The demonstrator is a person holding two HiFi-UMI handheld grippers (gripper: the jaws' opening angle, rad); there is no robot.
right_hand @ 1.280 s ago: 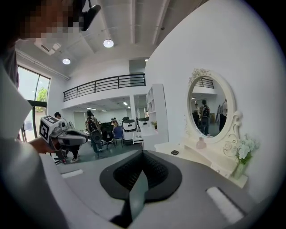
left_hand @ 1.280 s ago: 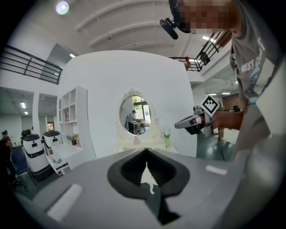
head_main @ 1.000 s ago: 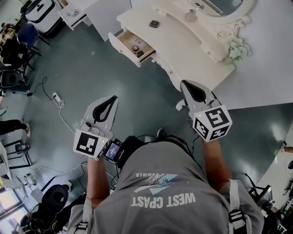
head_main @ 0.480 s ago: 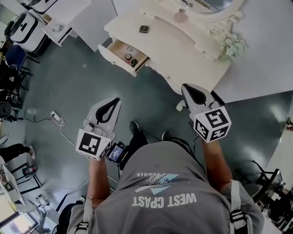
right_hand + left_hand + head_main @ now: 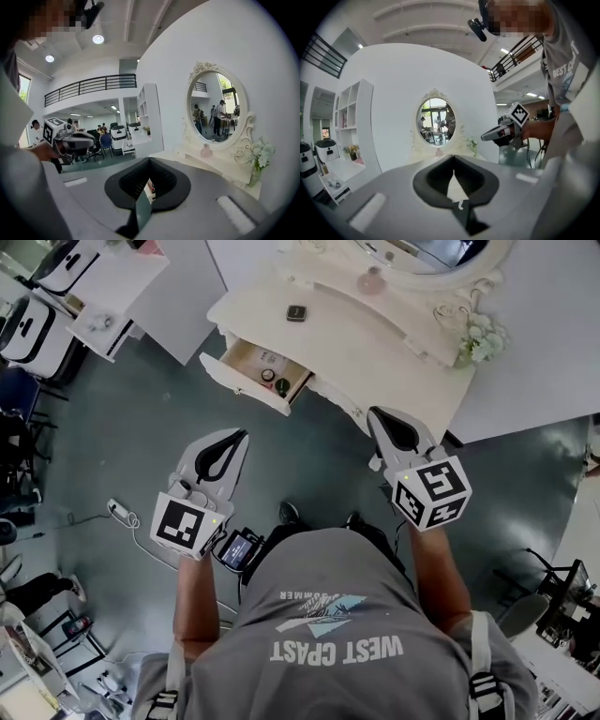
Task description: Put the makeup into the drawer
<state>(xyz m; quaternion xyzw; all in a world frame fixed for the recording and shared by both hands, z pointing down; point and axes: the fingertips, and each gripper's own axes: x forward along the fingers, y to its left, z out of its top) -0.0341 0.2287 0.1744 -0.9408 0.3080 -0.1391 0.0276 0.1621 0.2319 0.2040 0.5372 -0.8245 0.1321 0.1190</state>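
Note:
A white vanity table (image 5: 375, 343) stands ahead with its left drawer (image 5: 234, 379) pulled open; small round items (image 5: 268, 375) lie inside. On the tabletop lie a dark square compact (image 5: 296, 312) and, by the mirror, a pink bottle (image 5: 372, 280). My left gripper (image 5: 240, 434) hangs over the floor just short of the drawer, shut and empty; its tips meet in the left gripper view (image 5: 453, 157). My right gripper (image 5: 375, 413) is at the table's front edge, also shut and empty (image 5: 149, 160). Neither touches anything.
A vase of pale flowers (image 5: 481, 337) stands at the table's right end, below the oval mirror (image 5: 218, 108). White desks and shelves (image 5: 103, 287) stand at the far left. A power strip (image 5: 117, 510) and its cable lie on the grey floor to my left.
The person has stepped toward the vanity, so the table and open drawer lie closer to both grippers. Both grippers stay shut and empty.

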